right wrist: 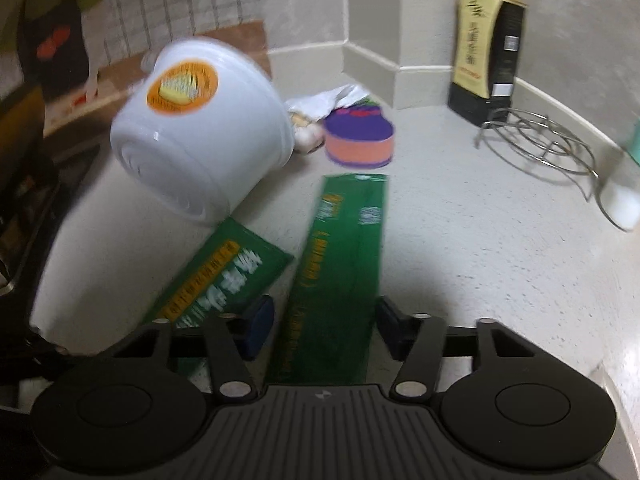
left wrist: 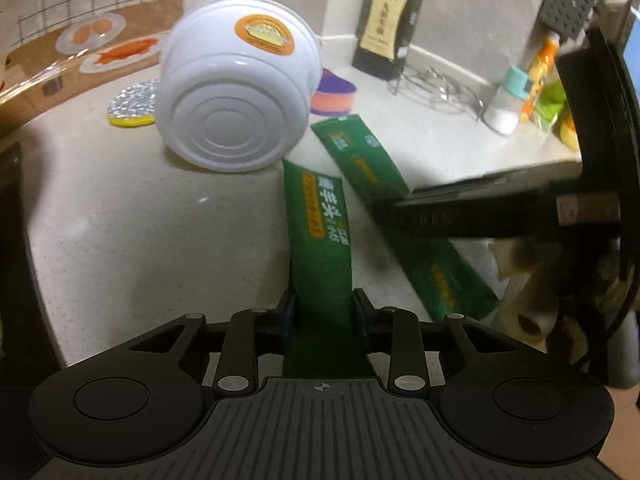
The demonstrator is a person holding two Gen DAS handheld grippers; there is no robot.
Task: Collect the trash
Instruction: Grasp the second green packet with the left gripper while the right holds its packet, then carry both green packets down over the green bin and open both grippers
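Note:
Two green snack packets lie on the pale counter. My left gripper [left wrist: 325, 312] is shut on the near end of the first green packet [left wrist: 320, 232], whose far end reaches the tipped white bowl [left wrist: 236, 92]. The second green packet [left wrist: 360, 160] lies to its right, and my right gripper [left wrist: 400, 200] comes in over it from the right. In the right wrist view, my right gripper [right wrist: 325, 322] straddles this second packet [right wrist: 340, 256], which lies flat. A thin gap shows beside the left pad. The first packet [right wrist: 224, 272] lies to the left, below the bowl [right wrist: 200, 132].
A purple and pink sponge [left wrist: 334, 96] [right wrist: 360, 144] sits behind the packets. A dark bottle [right wrist: 484, 60] and a wire rack [right wrist: 540, 136] stand at the back right. Crumpled paper [left wrist: 520, 272] lies at the right, a silver scrubber [left wrist: 134, 102] at the left.

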